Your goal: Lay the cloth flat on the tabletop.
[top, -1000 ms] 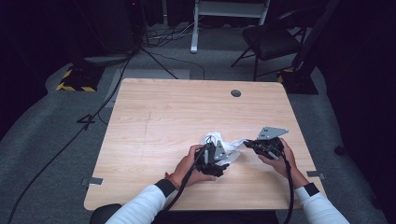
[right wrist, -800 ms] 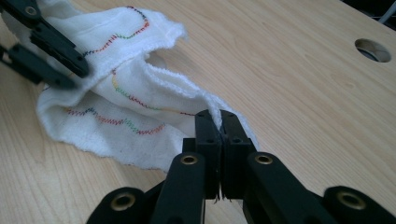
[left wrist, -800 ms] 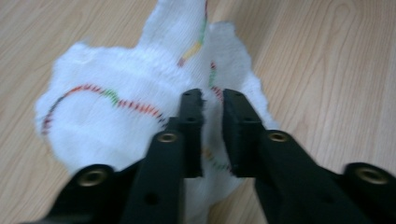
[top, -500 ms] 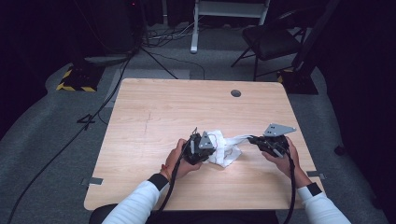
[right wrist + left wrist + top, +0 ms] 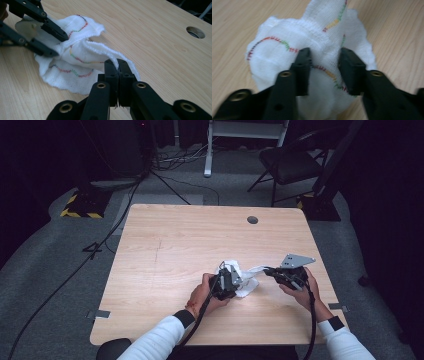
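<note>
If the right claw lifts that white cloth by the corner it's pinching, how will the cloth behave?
Probably floppy: the white cloth lies crumpled in soft folds, so it should drape and hang rather than hold shape. It looks thin and gauzy, so likely light. The right claw is shut on one edge, while the left claw straddles the bunched middle with its jaws apart, so the cloth may stretch between them.

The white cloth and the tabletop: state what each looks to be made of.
White cloth: likely soft cotton gauze, matte; an open weave shows, with frayed edges and multicoloured zigzag stitching. The left gripper straddles a fold with its jaws apart; the right gripper is shut on an edge. Tabletop: pale wood or wood-look laminate, smooth with a low sheen; straight grain lines show, but which one is unclear.
</note>
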Tool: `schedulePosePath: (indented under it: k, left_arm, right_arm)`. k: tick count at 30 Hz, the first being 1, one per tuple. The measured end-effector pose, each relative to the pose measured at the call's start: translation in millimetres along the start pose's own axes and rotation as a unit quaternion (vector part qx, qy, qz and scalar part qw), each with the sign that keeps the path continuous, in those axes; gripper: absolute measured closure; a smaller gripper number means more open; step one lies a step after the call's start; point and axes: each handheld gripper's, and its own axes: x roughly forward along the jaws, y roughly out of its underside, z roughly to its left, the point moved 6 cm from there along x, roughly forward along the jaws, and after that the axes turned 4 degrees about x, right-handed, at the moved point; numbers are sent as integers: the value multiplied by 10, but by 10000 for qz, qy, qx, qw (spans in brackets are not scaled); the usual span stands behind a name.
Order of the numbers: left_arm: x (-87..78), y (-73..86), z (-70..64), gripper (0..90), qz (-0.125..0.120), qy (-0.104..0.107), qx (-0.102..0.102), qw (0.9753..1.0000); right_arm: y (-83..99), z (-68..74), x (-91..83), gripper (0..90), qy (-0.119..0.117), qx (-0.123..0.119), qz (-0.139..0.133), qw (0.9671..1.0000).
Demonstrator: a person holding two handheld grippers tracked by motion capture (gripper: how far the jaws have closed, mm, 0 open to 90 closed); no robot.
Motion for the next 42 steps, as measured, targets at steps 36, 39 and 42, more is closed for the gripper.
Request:
schedulePosePath:
  k: [36,39,42]
  left_arm:
    - [-731,724,480,525,-360,313,-532,9974]
    - [-558,596,529,399,-275,321,-808,9958]
    - [-392,503,623,320,-138,395,-1109,9929]
  right_arm:
    - [225,-333,-87,880,556,735,286,9953]
    - [227,-314,-62,880,590,644,329,9956]
    - [238,-307,-45,880,611,593,354,9957]
